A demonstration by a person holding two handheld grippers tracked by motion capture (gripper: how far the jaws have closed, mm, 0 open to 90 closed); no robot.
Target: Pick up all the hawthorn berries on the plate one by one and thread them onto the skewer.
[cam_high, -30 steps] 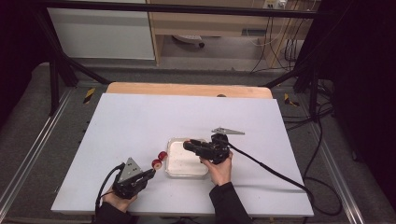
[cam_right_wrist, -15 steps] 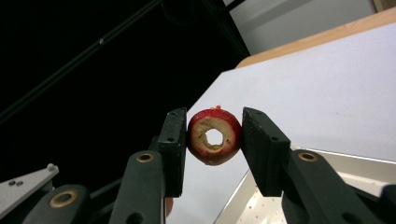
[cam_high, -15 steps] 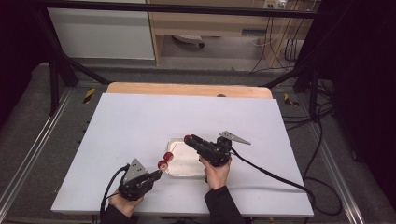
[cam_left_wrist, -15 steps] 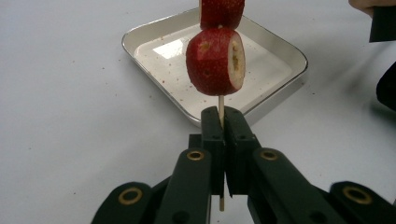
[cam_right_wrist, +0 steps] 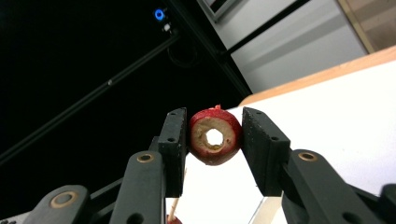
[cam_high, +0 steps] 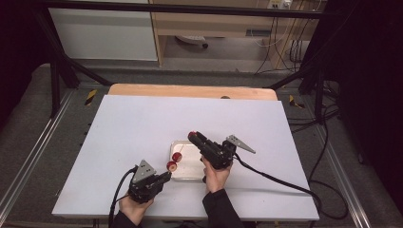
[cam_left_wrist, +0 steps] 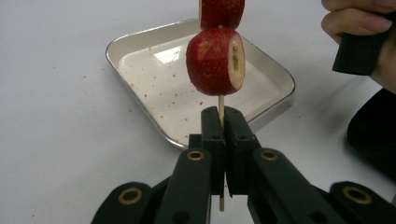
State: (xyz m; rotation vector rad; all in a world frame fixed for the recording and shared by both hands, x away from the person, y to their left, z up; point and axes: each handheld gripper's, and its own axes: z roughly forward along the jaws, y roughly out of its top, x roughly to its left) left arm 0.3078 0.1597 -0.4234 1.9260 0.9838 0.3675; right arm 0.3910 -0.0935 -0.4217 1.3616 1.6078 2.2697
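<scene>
From the high view, the left gripper (cam_high: 164,176) is clenched on a thin skewer (cam_high: 170,170) that carries two red fruit pieces (cam_high: 177,156) just past its fingertips, over the near left corner of a shallow metal tray (cam_high: 186,175); I think the tray is under them to catch crumbs; the right gripper (cam_high: 193,136) points up and away over the tray, with a third red piece at its tip, apart from the skewer

In the left gripper view, the two fingers (cam_left_wrist: 212,140) are pressed together on the skewer (cam_left_wrist: 221,103); the stick stands upright between them, so its free end stays steady for threading; the lower fruit piece (cam_left_wrist: 215,61) sits just above the fingertips

In the right gripper view, the fingers (cam_right_wrist: 173,140) grasp a cored fruit ring (cam_right_wrist: 215,136) by its sides; the hole faces the camera, probably so that it can slide on the stick
</scene>
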